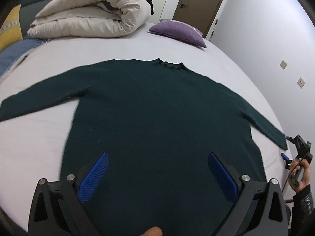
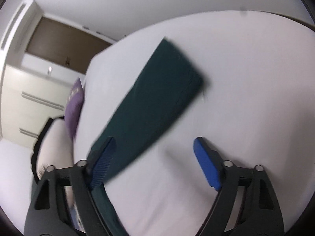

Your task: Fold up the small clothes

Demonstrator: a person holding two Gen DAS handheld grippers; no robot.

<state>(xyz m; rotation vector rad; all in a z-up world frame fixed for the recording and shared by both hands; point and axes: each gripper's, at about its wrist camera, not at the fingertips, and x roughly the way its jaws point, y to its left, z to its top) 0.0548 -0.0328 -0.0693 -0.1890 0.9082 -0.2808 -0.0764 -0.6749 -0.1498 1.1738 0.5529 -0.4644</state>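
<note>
- The dark green long-sleeved knit sweater [image 1: 157,114] lies flat and fully spread on the bed's pale lilac sheet [image 1: 49,133], collar away from the left tool, both sleeves stretched straight out to the sides. No fold has been made in it yet, as far as I can see: body, sleeves and hem all lie in a single layer.
- The left tool [image 1: 157,167] hangs over the lower body of the sweater, near the hem, its blue-padded fingers [image 1: 96,175] spread wide with nothing between them but the cloth lying below. Whether the pads touch the knit I cannot tell.
- The right tool [image 2: 155,151] is out by the cuff end of the sweater's right sleeve [image 2: 163,90]. Its jaws stand well apart and grip nothing; the sleeve runs out ahead of it, passing by its left finger, with bare sheet in the gap towards the right finger. This view is smeared with motion blur.
- From the left tool's side, the right tool shows at the far right edge, held in a hand [image 1: 301,173] just beyond the cuff.
- My judgement: the job is at its very start. The garment is laid out ready; bringing the sleeves in and doubling the body are all left to do, and the right sleeve looks the likely first grab.
- Beyond the collar sit a rolled cream duvet [image 1: 88,17] and a purple cushion [image 1: 179,31].
</note>
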